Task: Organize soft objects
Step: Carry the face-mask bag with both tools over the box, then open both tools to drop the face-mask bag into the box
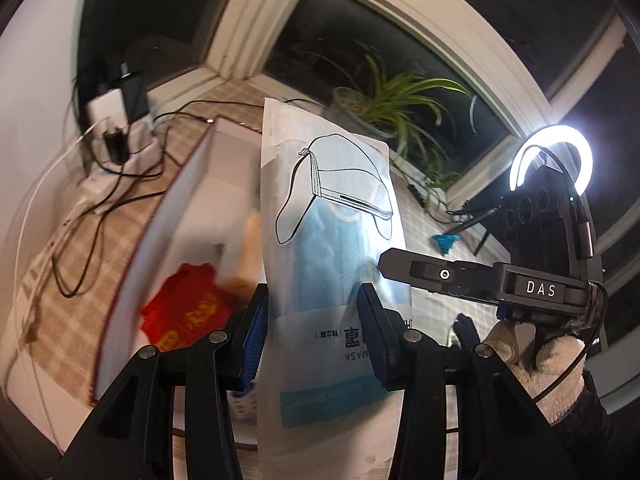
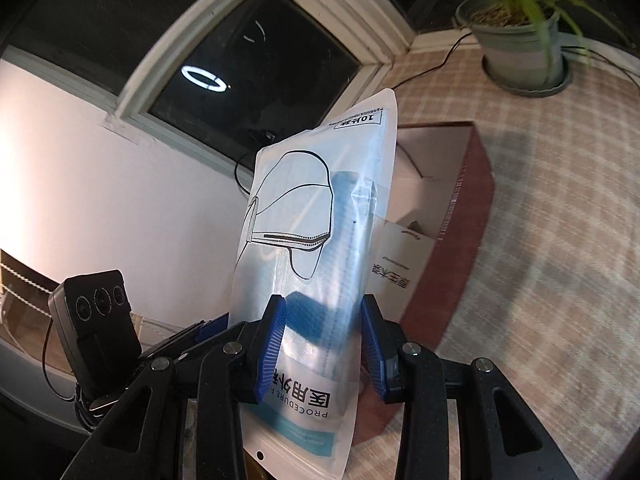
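In the left wrist view a clear packet of blue face masks (image 1: 332,184) stands upright between the blue pads of my left gripper (image 1: 314,296), which is shut on it. My right gripper (image 1: 384,260), held by a gloved hand (image 1: 540,352), points in from the right, and its tip meets the packet's edge. In the right wrist view a mask packet (image 2: 304,208) is pinched between the pads of my right gripper (image 2: 324,304). The left gripper (image 2: 208,326) reaches in at lower left. I cannot tell whether both views show one packet. An open red-brown box (image 2: 460,220) stands behind it.
The box (image 1: 200,200) holds a red item (image 1: 188,312) and a white packet (image 2: 404,256). It sits on a checked cloth (image 2: 560,200). A potted plant (image 2: 520,48), chargers with tangled cables (image 1: 116,120) and a lit ring light (image 1: 552,148) stand near the dark window.
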A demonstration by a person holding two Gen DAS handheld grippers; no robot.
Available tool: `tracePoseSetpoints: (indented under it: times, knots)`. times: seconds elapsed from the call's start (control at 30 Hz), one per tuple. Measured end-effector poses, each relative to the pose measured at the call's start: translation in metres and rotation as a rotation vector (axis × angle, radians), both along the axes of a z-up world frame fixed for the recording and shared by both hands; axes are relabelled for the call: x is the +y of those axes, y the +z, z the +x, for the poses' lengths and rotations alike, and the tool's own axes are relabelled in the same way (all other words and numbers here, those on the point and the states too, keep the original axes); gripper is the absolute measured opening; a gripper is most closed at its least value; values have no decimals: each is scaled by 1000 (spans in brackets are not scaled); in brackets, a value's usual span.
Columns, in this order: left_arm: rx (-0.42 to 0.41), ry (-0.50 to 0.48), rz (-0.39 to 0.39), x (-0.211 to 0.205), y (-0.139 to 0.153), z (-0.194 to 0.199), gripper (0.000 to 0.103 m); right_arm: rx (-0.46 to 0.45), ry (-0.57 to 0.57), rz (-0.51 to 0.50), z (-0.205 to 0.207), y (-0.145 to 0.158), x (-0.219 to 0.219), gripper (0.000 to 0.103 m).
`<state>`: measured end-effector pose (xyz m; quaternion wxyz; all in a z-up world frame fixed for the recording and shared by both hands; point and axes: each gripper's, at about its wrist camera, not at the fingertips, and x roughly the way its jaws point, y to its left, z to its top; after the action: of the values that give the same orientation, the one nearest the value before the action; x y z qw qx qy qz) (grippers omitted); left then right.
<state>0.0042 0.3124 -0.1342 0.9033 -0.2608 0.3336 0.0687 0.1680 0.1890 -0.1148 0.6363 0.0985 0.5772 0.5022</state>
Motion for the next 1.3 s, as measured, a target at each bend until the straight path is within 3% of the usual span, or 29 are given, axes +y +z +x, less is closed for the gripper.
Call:
tracePoseSetpoints:
  times: [0.37,0.53,1.0,1.3]
  knots:
    - [34,28,-37,34,-14,3,42,17,-6,-57,7,-20,37,35]
    - [43,31,-28,39,-16,4,40,-5,-23,-78,11,-19,41,39]
    - [17,46,46,34,0,0,40,-59,-56,-61,16,-4,25,46]
    - [-18,12,82,7,11,-2,40,-85,-103,-2,4,10,-19,48]
